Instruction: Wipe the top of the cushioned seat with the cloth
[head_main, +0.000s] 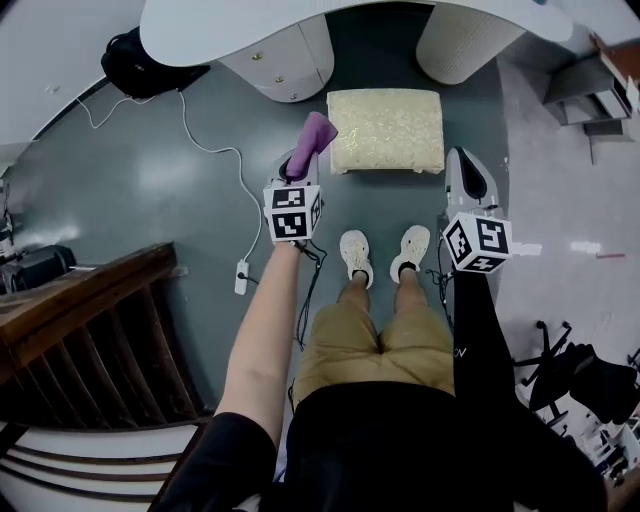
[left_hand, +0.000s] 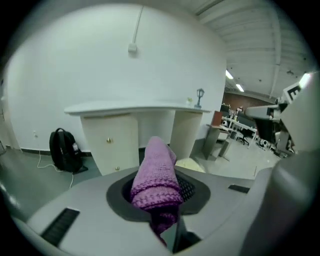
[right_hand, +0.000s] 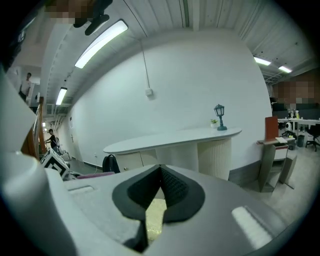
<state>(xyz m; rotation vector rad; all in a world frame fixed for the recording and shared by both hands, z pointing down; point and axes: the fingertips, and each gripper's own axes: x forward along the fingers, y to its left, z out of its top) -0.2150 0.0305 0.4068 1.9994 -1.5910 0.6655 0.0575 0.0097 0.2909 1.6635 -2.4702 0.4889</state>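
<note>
left gripper (head_main: 298, 170) clamped on a rolled purple knitted cloth (head_main: 318, 134), which projects past the jaws, just beside the 9 o'clock edge of the cream rectangular cushioned seat (head_main: 386, 130). right gripper (head_main: 468, 178) at the seat's 4 o'clock, jaws narrowed until the tips touch, holding nothing. seat stands on grey floor (head_main: 180, 170) at 12 o'clock of the person's white shoes (head_main: 355, 255).

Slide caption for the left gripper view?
Left gripper shut on a rolled purple cloth, white desk and black backpack beyond.

The cloth (left_hand: 156, 175) looks rough-knit, the cushioned seat (head_main: 386, 130) textured woven fabric.
</note>
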